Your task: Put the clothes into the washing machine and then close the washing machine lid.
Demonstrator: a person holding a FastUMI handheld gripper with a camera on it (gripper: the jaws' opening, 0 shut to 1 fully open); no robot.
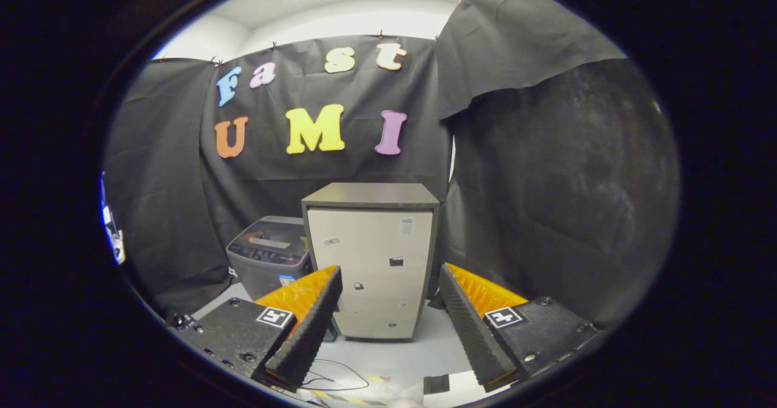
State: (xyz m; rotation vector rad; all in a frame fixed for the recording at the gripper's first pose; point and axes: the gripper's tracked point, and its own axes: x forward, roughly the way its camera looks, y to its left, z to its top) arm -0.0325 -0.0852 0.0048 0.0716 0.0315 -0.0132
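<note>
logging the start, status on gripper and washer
Gripper open, holding nothing. Washing machine beyond the left finger, lid down. Beige cabinet straight ahead beside it. No clothes seen.

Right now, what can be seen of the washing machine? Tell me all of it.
The washing machine is a grey top-loader standing on the pale floor against the black cloth wall, right beside the taller beige cabinet. It stands upright; its top is dark, with a control strip along the front edge. Whether the lid is open or down cannot be told. Its lower front is hidden by the left finger of the gripper, which is open, holds nothing and is well short of it.
</note>
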